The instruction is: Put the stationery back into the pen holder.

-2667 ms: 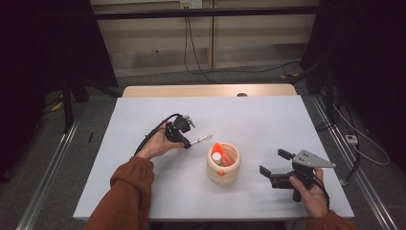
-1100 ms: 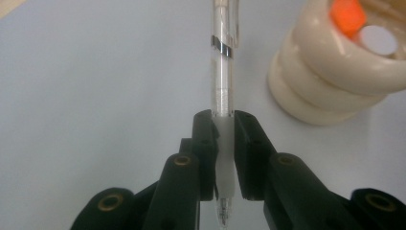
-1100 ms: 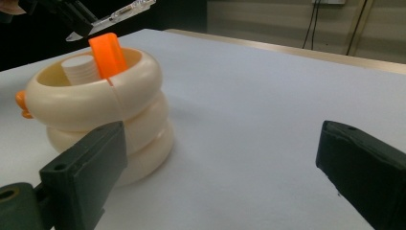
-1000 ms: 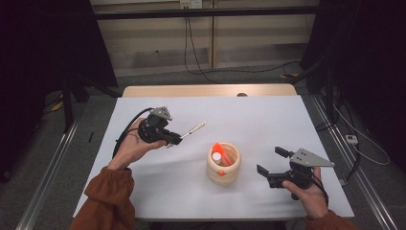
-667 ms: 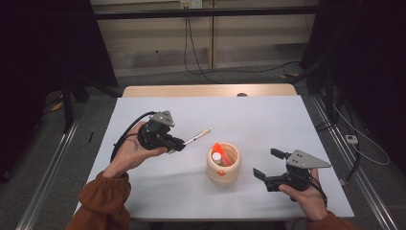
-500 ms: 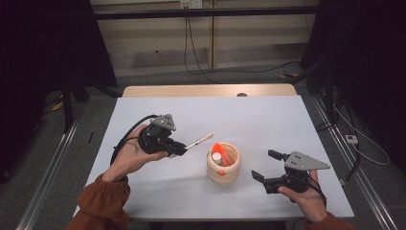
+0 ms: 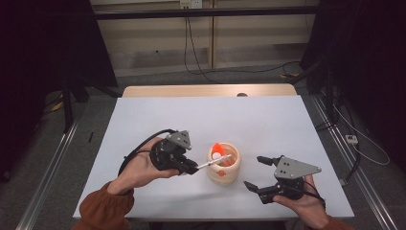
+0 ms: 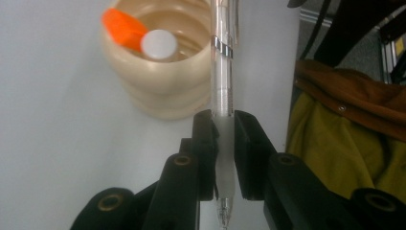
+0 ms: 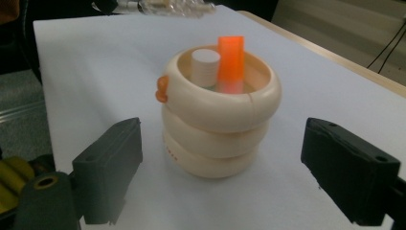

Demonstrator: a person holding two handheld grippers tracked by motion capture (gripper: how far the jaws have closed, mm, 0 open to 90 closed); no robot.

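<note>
1. Left tool [image 7: 191,168]: jaws nearly closed, clamped on a clear pen [image 8: 222,91]. In the left gripper view the pads pinch the frosted grip section; the barrel runs forward from the jaws, the tip points back toward the hand.
2. Pen's far end, high view: over the rim of the cream holder [image 7: 223,165], the barrel lying close to level.
3. Right tool [image 7: 256,173]: jaws wide apart with nothing between the pads; they have just been closing a little. It is held just right of the holder, not touching it.
4. Right gripper view: the holder stands between the two jaws but farther off, clear of both.
5. Holder: three stacked rings, upright, near the middle of the white surface [image 7: 210,115], toward the person's edge.
6. Inside it: an orange marker [image 9: 230,62] and a white cylinder [image 9: 206,64], both upright, side by side.
7. A small orange knob [image 9: 162,89] sticks out from the top ring.
</note>
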